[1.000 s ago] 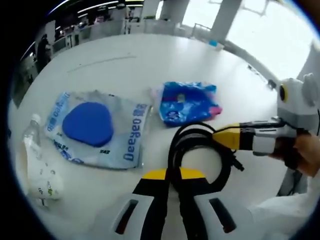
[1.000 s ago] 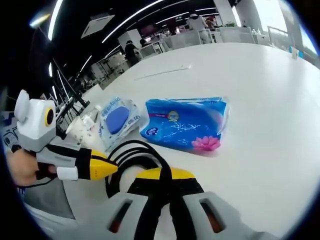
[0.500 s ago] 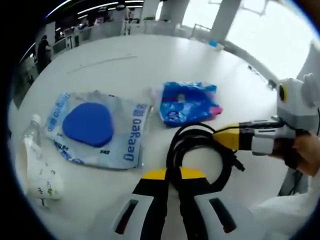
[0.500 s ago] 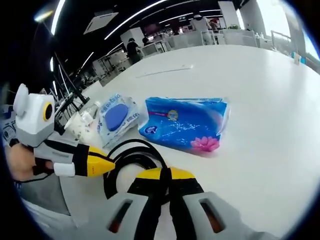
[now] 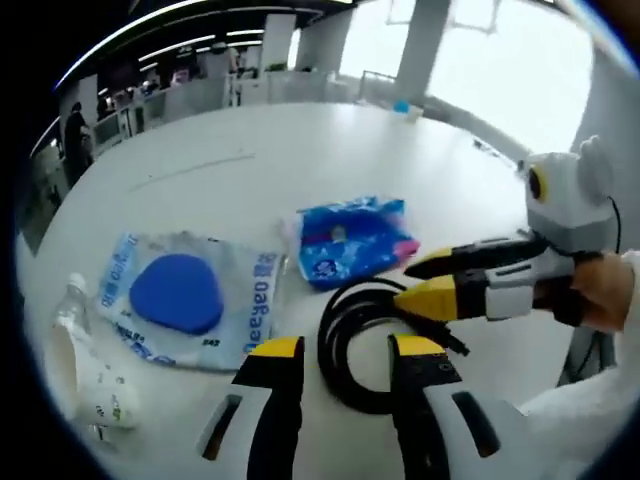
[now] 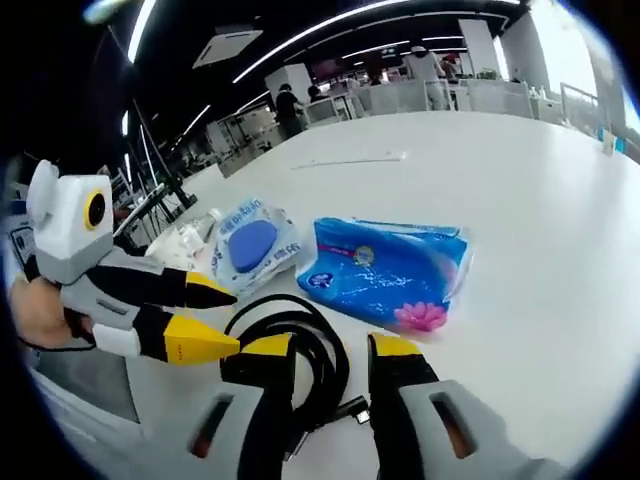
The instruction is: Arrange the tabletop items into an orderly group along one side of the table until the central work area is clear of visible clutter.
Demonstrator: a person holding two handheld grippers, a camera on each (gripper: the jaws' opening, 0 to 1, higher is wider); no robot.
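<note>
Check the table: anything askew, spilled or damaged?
Nothing spilled or damaged. The coiled black cable lies loose between both open tools, the clear plastic bottle lies on its side by the clear bag with a blue pad.

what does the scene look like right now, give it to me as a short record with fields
surface: white table
cable: coiled black cable lying on the table between the two grippers
tissue pack: blue tissue pack lying flat beyond the cable
pouch: clear bag with a blue pad lying flat beside the tissue pack
bottle: plastic bottle lying at the table edge next to the pouch
left gripper: jaws open, over the cable
right gripper: jaws open, over the cable
</note>
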